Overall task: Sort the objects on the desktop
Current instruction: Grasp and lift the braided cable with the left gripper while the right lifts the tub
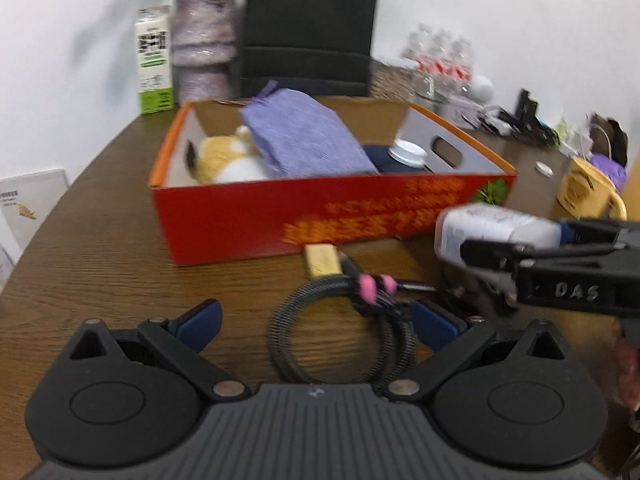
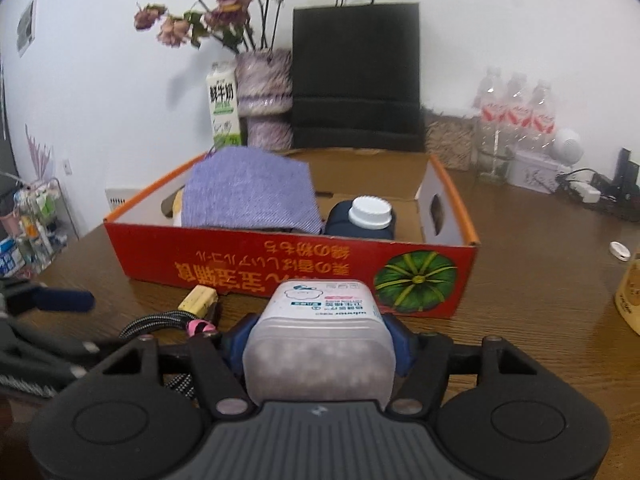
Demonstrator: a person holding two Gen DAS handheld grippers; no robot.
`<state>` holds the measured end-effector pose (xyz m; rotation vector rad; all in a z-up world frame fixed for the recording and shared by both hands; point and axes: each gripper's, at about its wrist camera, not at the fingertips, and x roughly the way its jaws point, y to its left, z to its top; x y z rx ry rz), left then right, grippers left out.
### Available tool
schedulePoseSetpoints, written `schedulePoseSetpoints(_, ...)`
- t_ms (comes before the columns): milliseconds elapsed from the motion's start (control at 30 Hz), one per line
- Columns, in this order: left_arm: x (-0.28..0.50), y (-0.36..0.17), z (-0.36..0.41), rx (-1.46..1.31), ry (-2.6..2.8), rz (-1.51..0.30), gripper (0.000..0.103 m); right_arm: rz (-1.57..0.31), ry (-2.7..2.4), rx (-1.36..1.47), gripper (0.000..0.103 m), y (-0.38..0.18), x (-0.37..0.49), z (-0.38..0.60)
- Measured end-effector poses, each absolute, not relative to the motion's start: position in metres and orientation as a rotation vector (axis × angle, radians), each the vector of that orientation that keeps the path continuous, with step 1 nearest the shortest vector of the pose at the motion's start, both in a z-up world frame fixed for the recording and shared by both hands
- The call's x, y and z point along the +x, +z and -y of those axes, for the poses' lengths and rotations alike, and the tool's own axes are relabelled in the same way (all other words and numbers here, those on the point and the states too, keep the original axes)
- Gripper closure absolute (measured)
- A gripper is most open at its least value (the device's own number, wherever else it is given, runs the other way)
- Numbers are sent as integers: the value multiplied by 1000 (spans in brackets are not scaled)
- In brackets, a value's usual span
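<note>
A white plastic jar [image 2: 318, 344] is clamped between the right gripper [image 2: 320, 350] fingers, above the table [image 2: 540, 300]. The left gripper [image 1: 316, 322] is spread wide around a coiled cable [image 1: 340, 328]. Beyond, a red box [image 1: 320, 216] is seen.

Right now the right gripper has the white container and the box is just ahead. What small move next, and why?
Probably lift the white container a little and carry it forward over the red box's near wall. The right gripper is shut on it, it sits lower than the rim, and bare cardboard shows right of the white-capped bottle. The left gripper is open over the coiled cable.
</note>
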<state>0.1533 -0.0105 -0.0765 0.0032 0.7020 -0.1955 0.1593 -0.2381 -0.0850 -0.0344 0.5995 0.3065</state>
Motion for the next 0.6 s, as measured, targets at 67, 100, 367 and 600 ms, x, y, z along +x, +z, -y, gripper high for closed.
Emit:
schedulePoseSetpoints(67,156,-81,19,22,-196,-721,0,-587,304,-37,38,-83,155,243)
schedulePoseSetpoints(100,157,-84,23,35,-195,-734,0,-582,302,-38,38,-83,151,245)
schedulePoseSetpoints(367,160,-104,37,91,-162,-747,1,-579,306,-22,38,-87,135,258)
schedulePoseSetpoints(600,151,-99,25,21,-169,-724,13,-548,332,-19,38,-82,125,259)
